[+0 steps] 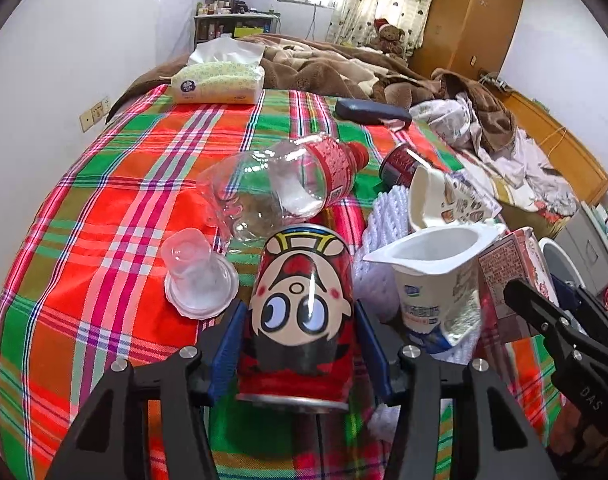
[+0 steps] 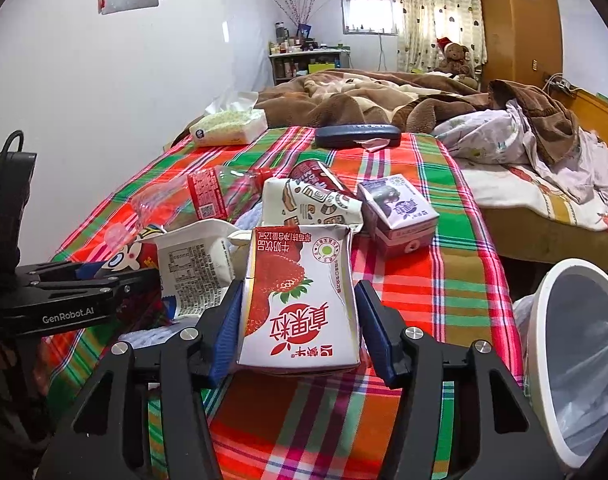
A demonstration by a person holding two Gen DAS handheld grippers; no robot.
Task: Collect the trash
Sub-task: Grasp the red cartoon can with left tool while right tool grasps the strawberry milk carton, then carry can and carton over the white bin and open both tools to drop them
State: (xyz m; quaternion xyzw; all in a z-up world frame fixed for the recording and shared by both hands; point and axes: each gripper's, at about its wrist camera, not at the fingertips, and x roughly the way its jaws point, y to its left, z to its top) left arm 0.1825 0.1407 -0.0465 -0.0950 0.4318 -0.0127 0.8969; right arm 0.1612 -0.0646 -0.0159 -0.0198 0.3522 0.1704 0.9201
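**Both grippers closed on trash over the plaid bed**

Left wrist view: the left gripper (image 1: 301, 344) sits low in the centre of the frame, its blue pads pressed against both sides of a red can (image 1: 301, 312) printed with a cartoon face, which appears upside down. Just left of the can, a clear plastic lid (image 1: 199, 280) lies on the plaid sheet (image 1: 103, 184). Above the can an empty plastic bottle (image 1: 279, 184) with a red label lies on its side. To the right stands a white yogurt cup (image 1: 436, 276), open at the top. The right gripper's black frame enters at the lower right edge.

Right wrist view: the right gripper (image 2: 299, 332) holds a strawberry milk carton (image 2: 299, 300) between its blue pads at the centre of the frame, both pads touching the carton's sides. Behind it, toward the middle right, a purple carton (image 2: 400, 216) rests on the sheet. A crumpled paper cup (image 2: 308, 200) lies just behind the strawberry carton. At the lower right edge, a white trash bin (image 2: 544, 320) lined with a bag stands beside the bed. A tissue pack (image 2: 227, 126) lies in the upper left part of the bed.
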